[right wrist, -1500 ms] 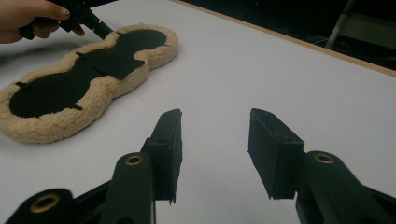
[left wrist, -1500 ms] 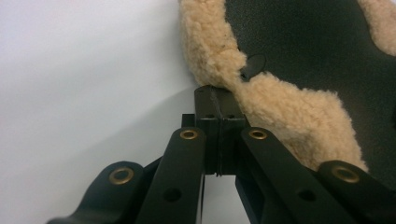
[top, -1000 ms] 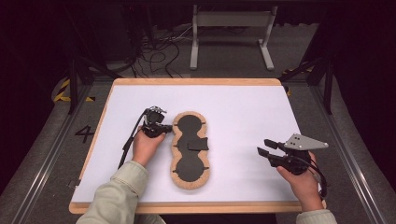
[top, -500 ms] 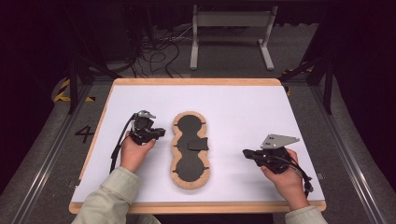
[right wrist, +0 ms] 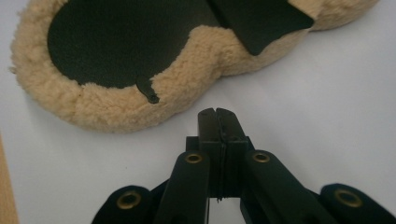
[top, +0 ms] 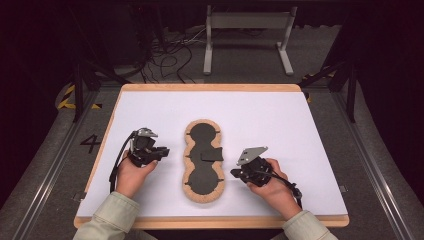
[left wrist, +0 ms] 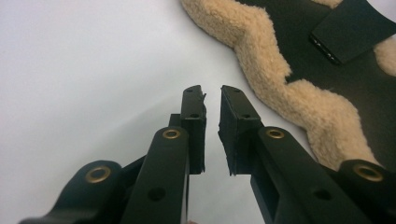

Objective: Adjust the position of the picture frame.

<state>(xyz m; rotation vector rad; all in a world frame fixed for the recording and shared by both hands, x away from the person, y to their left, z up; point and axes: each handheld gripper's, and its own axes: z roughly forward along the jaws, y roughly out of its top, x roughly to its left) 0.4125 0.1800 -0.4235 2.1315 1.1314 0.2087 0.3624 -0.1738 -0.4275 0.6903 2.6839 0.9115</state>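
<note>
One fleece pad (top: 204,161) lies flat in the middle of the white table (top: 280,125), its long axis running away from the person. It has a figure-eight outline: two rounded black lobes joined at a narrow waist, edged all round by a wavy border of tan, woolly pile. One black strap tab (top: 212,155) lies across the waist, sticking out toward the right side. In the right gripper view, a small black tab (right wrist: 148,90) pokes from the dark face onto the fleece at the near lobe.

Two tools flank the pad, one on each side, neither touching it. The left tool (top: 161,153) sits just beside the pad's left edge in the person's left hand (top: 131,172); its jaws have just been opening and now stand a narrow gap apart, with nothing between them. The right tool (top: 235,174) sits just beside the near lobe's right edge, in the right hand (top: 272,185); its jaws are pressed together and hold nothing.

Nothing lies on the table between either tool and the pad. Beyond the table's far edge, on the dark floor, stand one grey metal frame (top: 247,35) and a tangle of black cables (top: 165,60).
</note>
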